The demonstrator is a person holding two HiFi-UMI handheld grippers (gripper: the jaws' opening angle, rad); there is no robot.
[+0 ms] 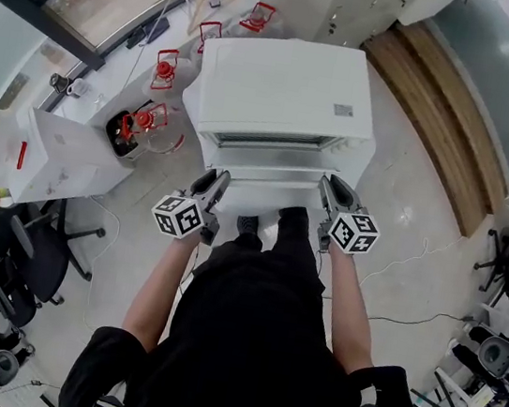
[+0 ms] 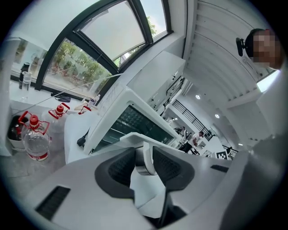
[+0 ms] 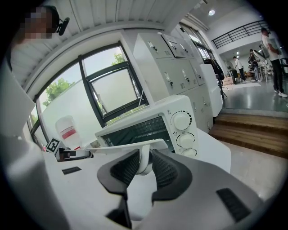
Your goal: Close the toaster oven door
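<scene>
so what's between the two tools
The toaster oven door: its front edge runs from left tool to right tool, each clamped on its handle. Head view shows it.

The left gripper [image 1: 214, 180] and right gripper [image 1: 332, 189] are sitting at opposite ends of the toaster oven's [image 1: 286, 84] door handle [image 3: 144, 162], with bottles [image 1: 164, 71] standing leftward.

In the left gripper view, the lower part of the door handle [image 2: 145, 158] is covered by the pads and the gripper body. The same part is covered in the right gripper view. In neither view is the handle's full span shown.

In the left gripper view, the control side of the toaster oven [image 2: 135, 117] is masked by the half-raised door [image 2: 148, 137]. In the head view, the oven front is concealed beneath its top panel. The handle there is largely hidden under the left gripper [image 1: 214, 182] and right gripper [image 1: 335, 189].

Markings around the knobs [image 3: 182, 121] and labels on the red-capped bottles [image 2: 35, 139] are too small to be read.
</scene>
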